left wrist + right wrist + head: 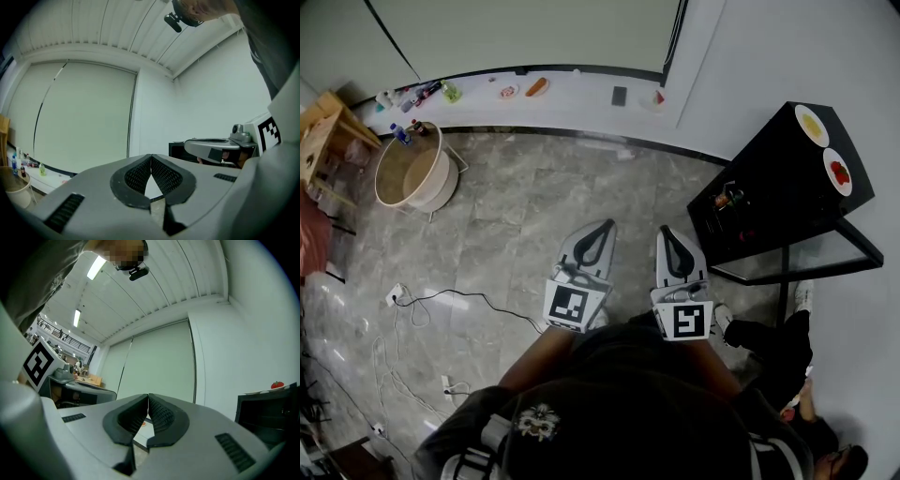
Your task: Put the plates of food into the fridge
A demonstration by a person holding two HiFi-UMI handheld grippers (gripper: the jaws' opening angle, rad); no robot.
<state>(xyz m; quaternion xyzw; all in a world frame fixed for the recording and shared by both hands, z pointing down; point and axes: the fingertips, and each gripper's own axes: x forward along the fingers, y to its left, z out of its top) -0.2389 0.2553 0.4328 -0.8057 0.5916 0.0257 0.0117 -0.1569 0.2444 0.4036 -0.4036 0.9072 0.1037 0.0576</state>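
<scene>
Head view: yellow-food plate [802,112], red-food plate [848,188] atop black fridge [769,183].

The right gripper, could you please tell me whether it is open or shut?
Shut: the right gripper shows its jaws meeting at the tips in its own view, with nothing held between them.

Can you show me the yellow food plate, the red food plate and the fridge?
yellow food plate [822,138]: head view, white rim.
red food plate [831,156]: head view, white rim.
fridge [773,169]: head view, black top.
</scene>
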